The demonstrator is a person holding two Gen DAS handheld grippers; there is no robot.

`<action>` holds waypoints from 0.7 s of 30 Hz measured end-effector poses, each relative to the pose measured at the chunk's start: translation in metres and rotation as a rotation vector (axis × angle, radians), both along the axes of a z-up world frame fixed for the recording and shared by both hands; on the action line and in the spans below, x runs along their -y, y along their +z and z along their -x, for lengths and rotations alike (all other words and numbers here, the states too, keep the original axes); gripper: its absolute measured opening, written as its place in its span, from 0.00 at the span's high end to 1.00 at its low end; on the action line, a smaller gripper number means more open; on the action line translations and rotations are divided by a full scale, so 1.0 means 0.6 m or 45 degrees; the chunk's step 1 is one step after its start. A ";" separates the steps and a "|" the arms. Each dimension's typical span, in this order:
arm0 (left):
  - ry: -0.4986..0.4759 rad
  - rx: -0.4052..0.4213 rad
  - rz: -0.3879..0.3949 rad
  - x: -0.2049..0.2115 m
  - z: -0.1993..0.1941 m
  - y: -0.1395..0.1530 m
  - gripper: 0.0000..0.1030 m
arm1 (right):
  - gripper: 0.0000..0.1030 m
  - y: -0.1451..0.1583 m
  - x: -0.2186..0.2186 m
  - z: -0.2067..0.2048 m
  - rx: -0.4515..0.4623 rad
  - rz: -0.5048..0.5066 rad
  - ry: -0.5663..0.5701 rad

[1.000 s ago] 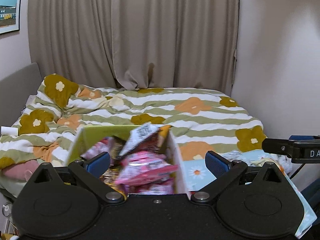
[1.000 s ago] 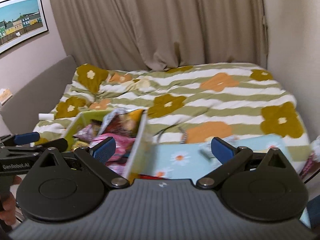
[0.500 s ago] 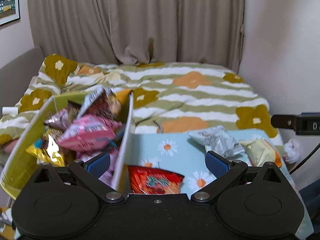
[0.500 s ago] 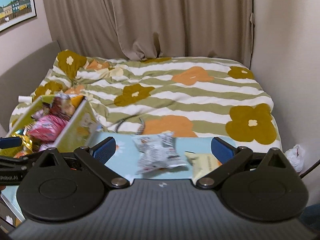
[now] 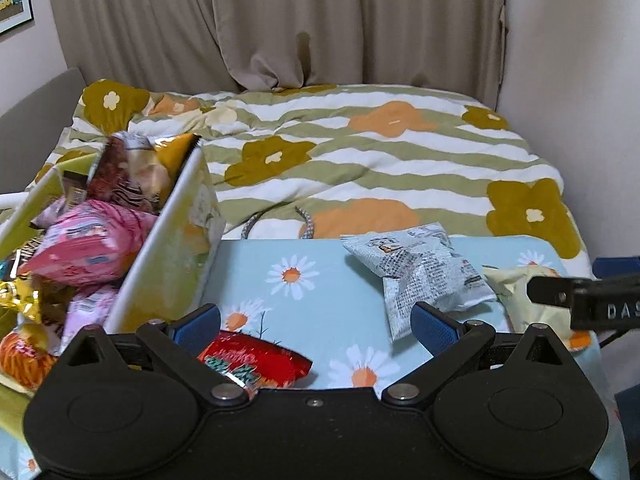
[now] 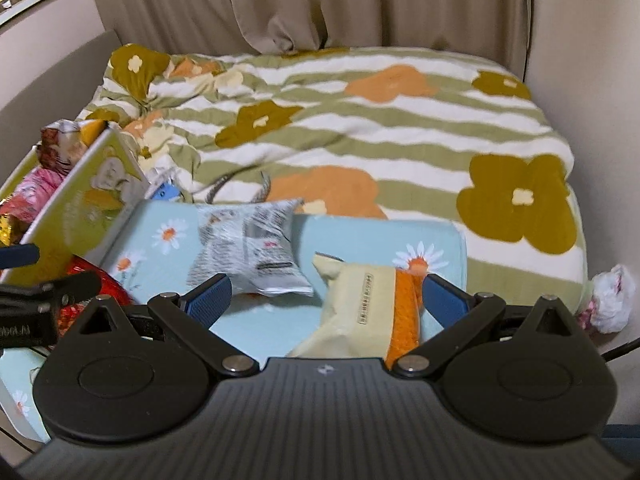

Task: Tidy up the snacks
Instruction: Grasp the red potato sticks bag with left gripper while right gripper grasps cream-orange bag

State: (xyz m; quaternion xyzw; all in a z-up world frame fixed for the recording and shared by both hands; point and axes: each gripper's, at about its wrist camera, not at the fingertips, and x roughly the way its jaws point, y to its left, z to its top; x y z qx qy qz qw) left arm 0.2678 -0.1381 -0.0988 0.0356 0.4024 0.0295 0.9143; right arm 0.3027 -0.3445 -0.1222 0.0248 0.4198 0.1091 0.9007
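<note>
Both views face a bed covered by a striped floral duvet (image 5: 360,152). In front of it lies a light-blue daisy cloth (image 5: 312,280), the working surface. My left claw (image 5: 316,322) is spread wide and holds nothing; the red snack packet (image 5: 256,360) lies on the cloth just under its left finger. My right claw (image 6: 326,296) is likewise spread and empty, with the pale yellow-and-orange packet (image 6: 368,312) lying between its fingers but not pinched. The grey newsprint-patterned packet (image 6: 248,248) lies just beside the yellow one, nearer the bed.

The green snack box (image 5: 172,240) stands at the left of the cloth and is already piled high: a pink packet (image 5: 88,240) and several others rise to or above its rim. Three packets remain loose on the cloth.

Risks, as I judge them:
- The packets are puffed and slick; a pinch on the inflated middle may slip or burst the bag, so a seam edge is safer.
- The grey packet lies so near the yellow one that closing may catch both.
- The box is nearly full; another packet may slide off the heap, or a push may tip the light box on the soft cloth.
</note>
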 end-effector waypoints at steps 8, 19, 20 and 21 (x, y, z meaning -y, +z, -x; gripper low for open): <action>0.118 -0.101 -0.162 -0.013 -0.003 -0.056 0.00 | 0.00 -0.043 0.008 -0.031 -0.060 -0.011 0.006; 0.149 -0.250 -0.421 -0.029 0.003 -0.132 0.04 | 0.00 -0.072 -0.004 -0.043 -0.091 0.043 0.020; 0.150 -0.279 -0.413 -0.033 0.000 -0.139 0.05 | 0.00 -0.075 -0.005 -0.045 -0.097 0.052 0.019; 0.154 -0.307 -0.397 -0.037 -0.003 -0.145 0.08 | 0.00 -0.077 -0.006 -0.047 -0.101 0.056 0.016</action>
